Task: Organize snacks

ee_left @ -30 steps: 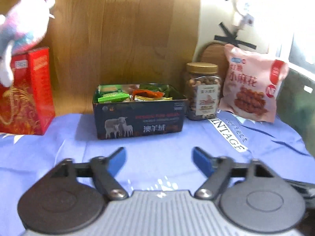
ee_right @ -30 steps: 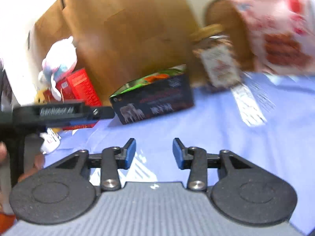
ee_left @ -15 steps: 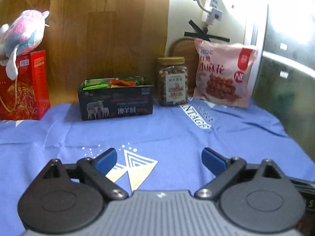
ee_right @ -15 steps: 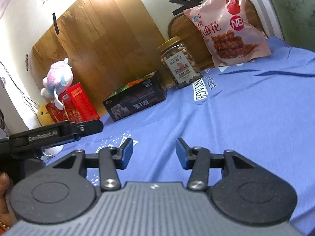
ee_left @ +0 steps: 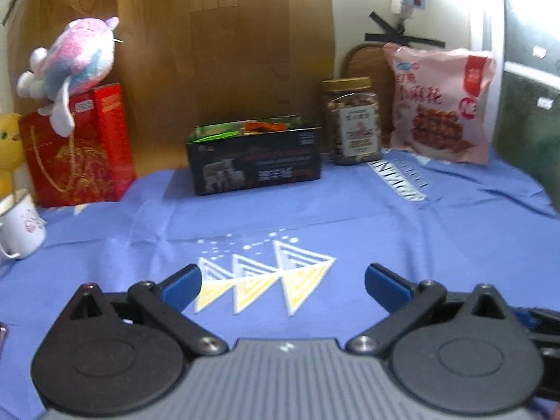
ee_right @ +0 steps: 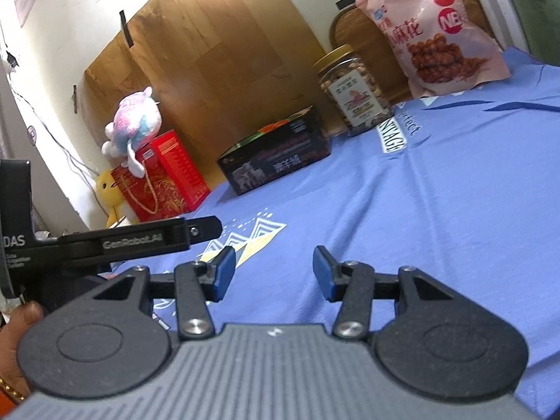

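A dark tin box (ee_left: 254, 166) holding green and orange snack packets stands at the back of the blue cloth; it also shows in the right wrist view (ee_right: 276, 161). To its right stand a jar of nuts (ee_left: 352, 122) (ee_right: 353, 91) and a pink snack bag (ee_left: 439, 105) (ee_right: 434, 31) leaning on the wall. My left gripper (ee_left: 281, 288) is open and empty, low over the cloth well in front of the box. My right gripper (ee_right: 271, 273) is open and empty, to the right of the left gripper's body (ee_right: 122, 239).
A red gift box (ee_left: 78, 147) with a plush toy (ee_left: 73, 66) on top stands left of the tin. A white enamel mug (ee_left: 19, 225) sits at the left edge. A wooden panel (ee_left: 217, 42) backs the table. The blue cloth (ee_left: 315, 217) covers the table.
Both grippers have pulled back from the tin box and snacks, which now look farther away. The left jaws have opened wider. The right view has levelled out.
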A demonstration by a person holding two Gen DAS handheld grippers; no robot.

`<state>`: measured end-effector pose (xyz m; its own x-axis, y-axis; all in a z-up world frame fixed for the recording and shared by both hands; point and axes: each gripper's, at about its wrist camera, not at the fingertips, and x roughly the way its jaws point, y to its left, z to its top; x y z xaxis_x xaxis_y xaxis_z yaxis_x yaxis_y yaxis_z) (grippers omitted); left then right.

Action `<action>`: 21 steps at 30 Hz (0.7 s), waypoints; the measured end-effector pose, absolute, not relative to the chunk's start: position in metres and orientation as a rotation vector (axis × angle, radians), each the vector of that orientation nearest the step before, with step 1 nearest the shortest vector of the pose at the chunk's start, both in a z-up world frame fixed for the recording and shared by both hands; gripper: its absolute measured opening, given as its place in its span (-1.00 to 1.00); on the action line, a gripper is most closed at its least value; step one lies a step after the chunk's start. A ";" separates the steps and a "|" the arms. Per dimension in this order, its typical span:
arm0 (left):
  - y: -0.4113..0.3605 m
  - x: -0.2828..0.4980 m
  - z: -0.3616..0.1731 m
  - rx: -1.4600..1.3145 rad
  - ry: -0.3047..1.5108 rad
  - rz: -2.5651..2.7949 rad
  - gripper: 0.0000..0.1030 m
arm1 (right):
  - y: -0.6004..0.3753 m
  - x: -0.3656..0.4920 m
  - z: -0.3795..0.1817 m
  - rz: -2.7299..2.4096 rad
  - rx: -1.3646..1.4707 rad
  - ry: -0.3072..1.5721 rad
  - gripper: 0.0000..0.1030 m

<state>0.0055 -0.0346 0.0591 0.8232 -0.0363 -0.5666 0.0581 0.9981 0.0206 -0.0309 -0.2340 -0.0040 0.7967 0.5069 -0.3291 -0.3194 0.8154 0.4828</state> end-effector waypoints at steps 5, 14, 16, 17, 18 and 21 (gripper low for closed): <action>-0.033 0.008 0.055 0.103 0.606 0.019 1.00 | -0.225 -0.031 -0.006 0.478 0.417 0.480 0.01; -0.023 0.010 0.051 0.109 0.597 0.059 1.00 | -0.216 -0.033 -0.005 0.498 0.407 0.480 0.04; -0.022 0.010 0.051 0.105 0.596 0.060 1.00 | -0.215 -0.033 -0.005 0.501 0.406 0.481 0.04; -0.022 0.009 0.051 0.104 0.596 0.061 1.00 | -0.215 -0.033 -0.005 0.503 0.406 0.483 0.04; -0.021 0.009 0.051 0.105 0.596 0.063 1.00 | -0.215 -0.033 -0.005 0.503 0.406 0.483 0.04; -0.020 0.009 0.051 0.113 0.594 0.073 1.00 | -0.214 -0.032 -0.006 0.507 0.410 0.487 0.04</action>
<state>0.0087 -0.0204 0.0511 0.8264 0.1014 -0.5539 -0.0364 0.9912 0.1271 -0.0318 -0.2139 -0.0061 0.7665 0.5471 -0.3365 -0.3585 0.7991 0.4826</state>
